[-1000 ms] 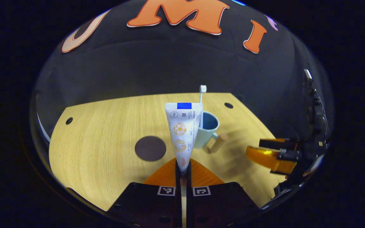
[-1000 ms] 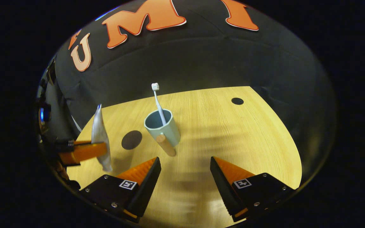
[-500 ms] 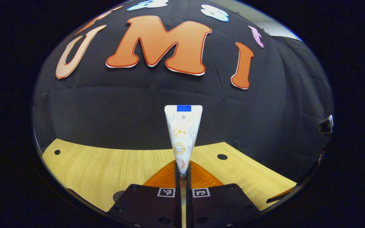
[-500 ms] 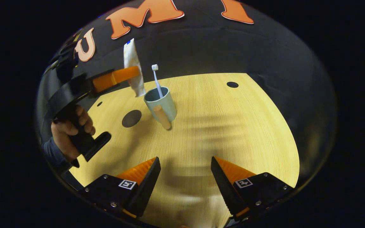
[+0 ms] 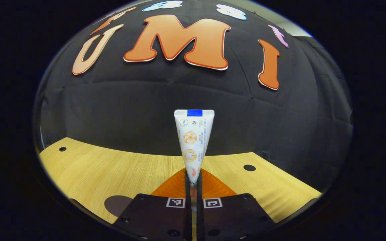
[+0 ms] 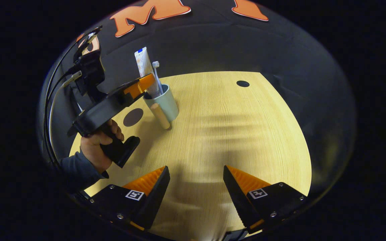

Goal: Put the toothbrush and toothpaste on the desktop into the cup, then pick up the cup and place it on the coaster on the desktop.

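My left gripper (image 5: pixel 193 180) is shut on a white toothpaste tube (image 5: pixel 193 140), which stands upright between its fingers. In the right gripper view that same left gripper (image 6: pixel 142 85) holds the toothpaste tube (image 6: pixel 143 68) with its lower end down in the pale blue cup (image 6: pixel 166 103). A white toothbrush (image 6: pixel 156 73) stands in the cup beside the tube. The cup has a wooden handle (image 6: pixel 160 116). A dark round coaster (image 6: pixel 133 117) lies just left of the cup, and the coaster (image 5: pixel 116 205) also shows low in the left gripper view. My right gripper (image 6: pixel 196 180) is open over bare desktop, well short of the cup.
The light wooden desktop (image 6: pixel 233 134) has a small dark hole (image 6: pixel 243 83) at the far right and holes (image 5: pixel 249 167) near its back edge. A hand (image 6: pixel 97 150) in a dark sleeve holds the left gripper's handle.
The left gripper has carried the toothpaste tube down and right, from above the cup's left rim into the cup. The right gripper drew back slightly and stays open.
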